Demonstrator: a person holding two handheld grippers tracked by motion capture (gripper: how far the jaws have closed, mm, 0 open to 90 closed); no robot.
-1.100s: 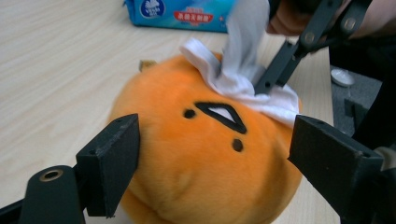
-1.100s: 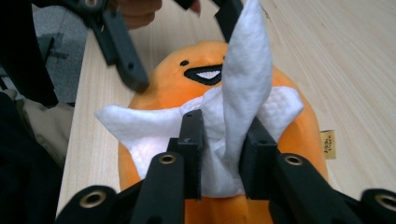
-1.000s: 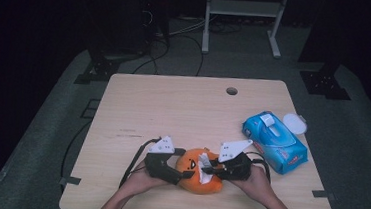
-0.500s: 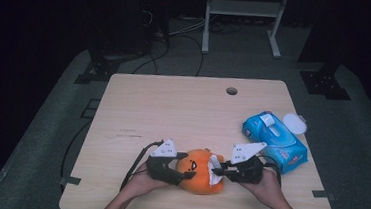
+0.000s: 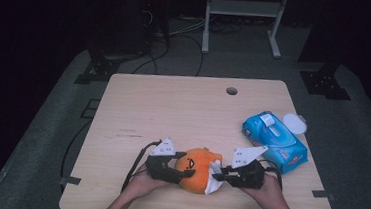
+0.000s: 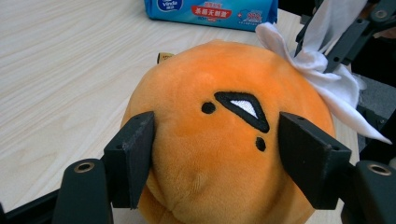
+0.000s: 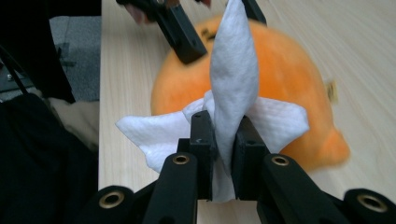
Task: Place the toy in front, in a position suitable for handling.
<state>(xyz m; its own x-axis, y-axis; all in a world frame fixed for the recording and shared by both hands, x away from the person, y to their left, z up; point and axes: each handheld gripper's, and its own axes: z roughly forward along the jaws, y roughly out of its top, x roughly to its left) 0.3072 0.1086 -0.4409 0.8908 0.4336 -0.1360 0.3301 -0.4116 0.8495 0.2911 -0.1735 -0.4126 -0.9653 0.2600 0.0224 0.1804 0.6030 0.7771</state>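
Sitting near the table's front edge, the plush has bare wood behind and wipes well to its right; its face points up-left. Left gripper clamps its sides, and right gripper pinches a tissue against it.

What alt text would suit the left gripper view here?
A round orange plush toy with a stitched black face sits clamped between the left gripper and its two black jaws on a pale wooden table. A crumpled white tissue, held by the right gripper, touches the toy's upper right; a blue wet-wipe pack lies behind.
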